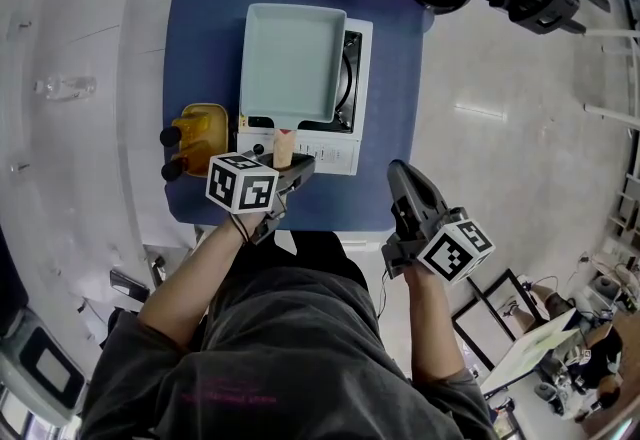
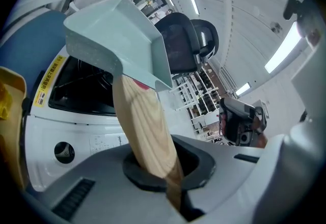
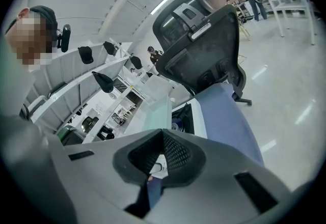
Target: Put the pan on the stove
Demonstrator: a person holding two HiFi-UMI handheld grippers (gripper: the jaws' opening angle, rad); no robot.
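Head view: a pale mint-green rectangular pan with shallow upright walls and a short light-wood handle lies over the left part of a white portable stove on a blue table. The left gripper meets the handle at the table's near edge. A yellow object sits just left of the stove. The right gripper hangs off the table's near right corner, apart from everything. Left gripper view: the jaws are clenched on the wooden handle. The pan tilts upward from it, its near end above the stove and black burner well; contact farther along cannot be told. Right gripper view: the right gripper has its jaws closed together with nothing between them. Beyond them are the pan's pale wall, the stove, the table and a black office chair.
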